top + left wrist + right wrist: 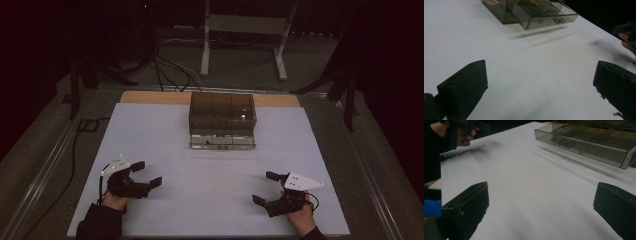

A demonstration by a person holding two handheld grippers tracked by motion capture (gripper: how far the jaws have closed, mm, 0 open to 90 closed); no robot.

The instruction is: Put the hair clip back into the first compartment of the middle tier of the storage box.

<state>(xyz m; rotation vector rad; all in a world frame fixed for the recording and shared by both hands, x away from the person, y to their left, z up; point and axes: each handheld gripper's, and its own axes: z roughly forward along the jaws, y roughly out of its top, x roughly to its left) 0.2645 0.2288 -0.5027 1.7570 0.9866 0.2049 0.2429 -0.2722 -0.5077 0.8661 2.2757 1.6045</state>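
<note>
In the high view the left gripper (149, 173) sits at the lower left of the frame, jaws spread wide and holding nothing. The right gripper (265, 187) sits at the lower right, jaws likewise spread and bare. Both hover low over the white table (210, 165), well apart. At upper centre stands a smoky clear drawer box (222, 120), its bottom drawer (222, 142) pulled slightly out, with a small metal handle (559, 20).
</note>
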